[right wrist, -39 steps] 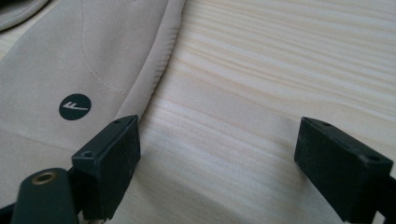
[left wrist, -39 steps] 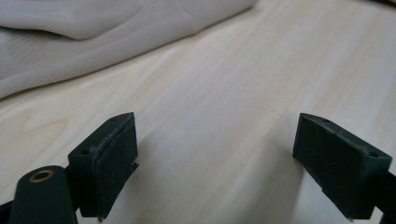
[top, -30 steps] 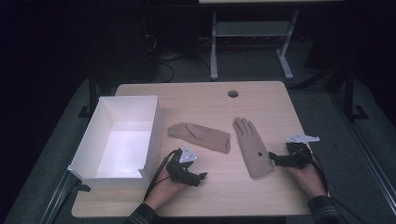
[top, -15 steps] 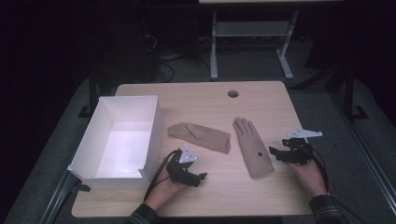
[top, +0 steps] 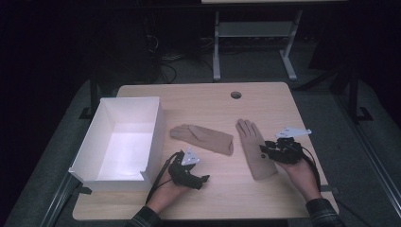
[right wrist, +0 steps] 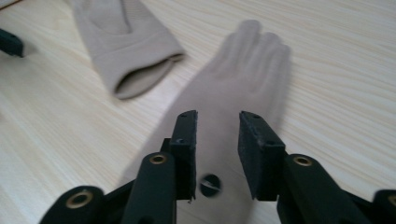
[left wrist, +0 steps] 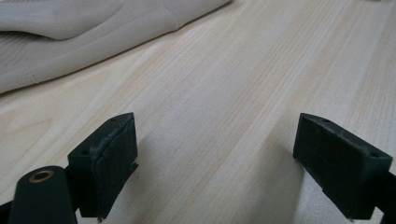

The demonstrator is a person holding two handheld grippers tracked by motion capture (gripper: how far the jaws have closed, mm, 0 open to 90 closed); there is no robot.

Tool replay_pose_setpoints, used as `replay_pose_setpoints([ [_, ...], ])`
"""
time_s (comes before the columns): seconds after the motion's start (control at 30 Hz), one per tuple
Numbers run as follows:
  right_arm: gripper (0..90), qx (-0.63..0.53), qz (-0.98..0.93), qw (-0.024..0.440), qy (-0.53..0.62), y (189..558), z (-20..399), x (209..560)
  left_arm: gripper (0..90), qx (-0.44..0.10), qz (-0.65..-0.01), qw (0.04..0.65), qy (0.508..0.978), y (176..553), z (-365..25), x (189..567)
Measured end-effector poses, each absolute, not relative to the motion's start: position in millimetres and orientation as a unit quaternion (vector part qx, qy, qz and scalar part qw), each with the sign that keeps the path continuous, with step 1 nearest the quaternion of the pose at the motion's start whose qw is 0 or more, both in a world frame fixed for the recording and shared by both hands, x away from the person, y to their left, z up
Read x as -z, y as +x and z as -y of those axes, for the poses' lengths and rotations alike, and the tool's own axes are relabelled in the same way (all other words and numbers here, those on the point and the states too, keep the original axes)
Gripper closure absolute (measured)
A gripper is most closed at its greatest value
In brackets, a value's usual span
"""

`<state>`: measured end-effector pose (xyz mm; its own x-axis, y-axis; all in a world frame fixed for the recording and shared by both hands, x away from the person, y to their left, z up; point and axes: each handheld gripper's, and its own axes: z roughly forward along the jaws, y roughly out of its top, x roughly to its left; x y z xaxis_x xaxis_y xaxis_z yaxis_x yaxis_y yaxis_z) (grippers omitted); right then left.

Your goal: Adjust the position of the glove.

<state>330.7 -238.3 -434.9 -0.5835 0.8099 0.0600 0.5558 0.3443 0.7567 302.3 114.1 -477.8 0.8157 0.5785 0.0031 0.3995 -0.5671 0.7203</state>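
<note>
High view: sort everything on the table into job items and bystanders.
In the job: right glove, under the right gripper, whose jaws have just been closing; left glove; white box; left gripper, open.
Lying about: table's cable hole; desk frame behind.

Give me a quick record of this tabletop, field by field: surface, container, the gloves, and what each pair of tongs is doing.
Surface: light wooden table
Container: open white rectangular box at the left, nothing seen inside
Crosswise glove: beige fabric, flat, beside the box
Lengthwise glove: beige fabric, flat, fingers pointing away, further right
Left tongs: wide open over bare wood near the crosswise glove
Right tongs: jaws just been closing, narrow gap, above the lengthwise glove, no fabric visibly pinched
</note>
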Motion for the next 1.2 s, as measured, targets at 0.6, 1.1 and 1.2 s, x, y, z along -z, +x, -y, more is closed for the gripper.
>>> replay_pose_setpoints([
  [0.6,64.3,-0.350,-0.832,0.156,0.402,349.2,184.8,453.4,13.1,-0.120,-0.281,0.373,0.876,301.9,-114.0,477.9],
  [1.1,88.3,-0.328,-0.836,0.185,0.400,350.7,188.3,460.8,13.2,-0.121,-0.281,0.373,0.876,301.8,-114.0,477.9],
  [1.2,88.3,-0.350,-0.827,0.180,0.403,348.1,196.2,450.3,13.2,-0.122,-0.279,0.372,0.877,302.2,-114.2,477.7],
])
